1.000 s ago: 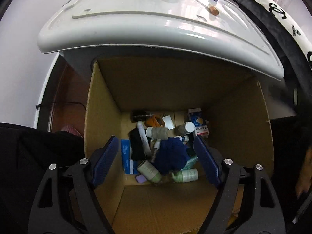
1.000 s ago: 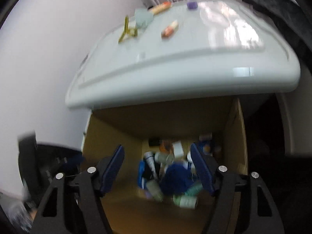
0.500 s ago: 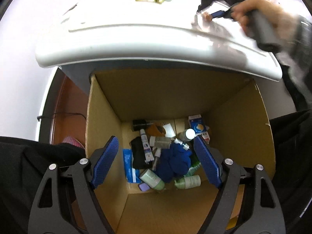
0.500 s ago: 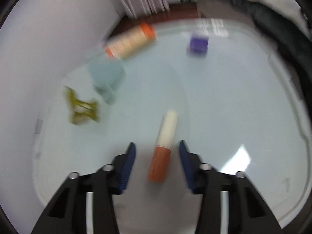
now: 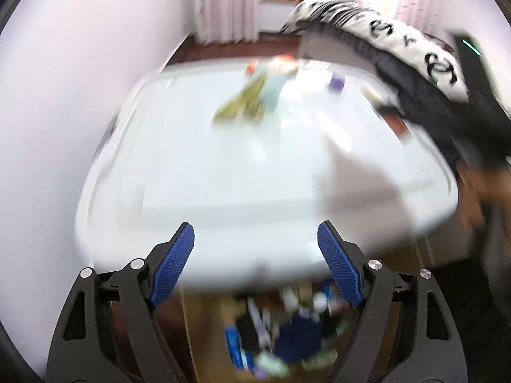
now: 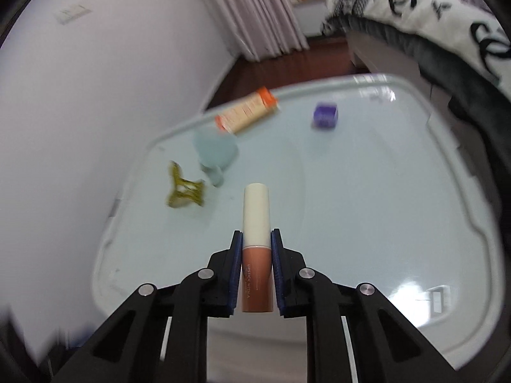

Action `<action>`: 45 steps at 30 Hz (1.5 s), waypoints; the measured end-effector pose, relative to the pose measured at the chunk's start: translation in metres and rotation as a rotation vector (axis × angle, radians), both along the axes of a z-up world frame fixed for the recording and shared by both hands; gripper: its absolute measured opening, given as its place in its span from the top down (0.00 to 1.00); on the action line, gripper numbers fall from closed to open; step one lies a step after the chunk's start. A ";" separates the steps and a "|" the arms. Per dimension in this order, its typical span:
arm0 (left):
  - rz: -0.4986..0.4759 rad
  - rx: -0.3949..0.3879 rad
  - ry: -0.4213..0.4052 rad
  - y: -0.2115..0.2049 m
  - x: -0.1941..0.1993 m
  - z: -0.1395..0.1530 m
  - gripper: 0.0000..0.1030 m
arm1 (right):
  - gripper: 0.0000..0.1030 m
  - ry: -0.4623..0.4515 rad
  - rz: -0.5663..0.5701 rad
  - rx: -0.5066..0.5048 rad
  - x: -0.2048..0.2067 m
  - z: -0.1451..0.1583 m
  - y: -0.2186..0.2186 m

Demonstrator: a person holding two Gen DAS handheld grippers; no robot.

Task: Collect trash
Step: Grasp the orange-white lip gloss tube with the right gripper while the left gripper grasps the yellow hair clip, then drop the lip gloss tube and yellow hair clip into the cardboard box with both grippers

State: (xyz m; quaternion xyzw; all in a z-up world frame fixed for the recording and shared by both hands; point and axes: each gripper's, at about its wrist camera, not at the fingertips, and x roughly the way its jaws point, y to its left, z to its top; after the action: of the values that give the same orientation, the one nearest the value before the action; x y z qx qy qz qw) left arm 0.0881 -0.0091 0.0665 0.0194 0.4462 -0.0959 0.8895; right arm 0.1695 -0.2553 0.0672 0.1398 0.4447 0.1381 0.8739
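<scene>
My right gripper is shut on a lipstick tube with a white cap and brown body, held over the pale glossy table. On the table lie an orange-capped tube, a light blue bottle, a yellow-green hair clip and a small purple cube. My left gripper is open with nothing between its fingers, above the near edge of the table. Below it a cardboard box holds several bottles and tubes. The left wrist view is blurred.
A white wall stands to the left of the table. A black and white patterned blanket hangs over furniture at the right. Pale curtains hang at the back. A person's hand shows blurred at the table's right edge.
The right gripper moved from over the box to the table top and shut on the lipstick tube. The left gripper rose from the box toward the table, still open.
</scene>
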 end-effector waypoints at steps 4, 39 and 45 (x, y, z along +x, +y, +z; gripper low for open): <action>-0.079 0.018 -0.041 -0.010 0.090 -0.010 0.24 | 0.83 -0.024 -0.053 0.059 -0.016 0.004 -0.030; 0.094 0.090 -0.031 -0.032 -0.019 0.010 0.43 | 0.83 -0.116 0.035 0.036 -0.085 0.001 -0.006; 0.086 0.025 -0.008 -0.030 -0.097 -0.005 0.43 | 0.83 -0.028 0.006 0.064 -0.172 -0.036 -0.002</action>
State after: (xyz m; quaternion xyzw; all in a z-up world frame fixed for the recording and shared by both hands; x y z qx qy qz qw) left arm -0.0087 -0.0395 0.0619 0.0118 0.4442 -0.0518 0.8943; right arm -0.0027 -0.2571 0.0309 0.1643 0.4283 0.1569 0.8746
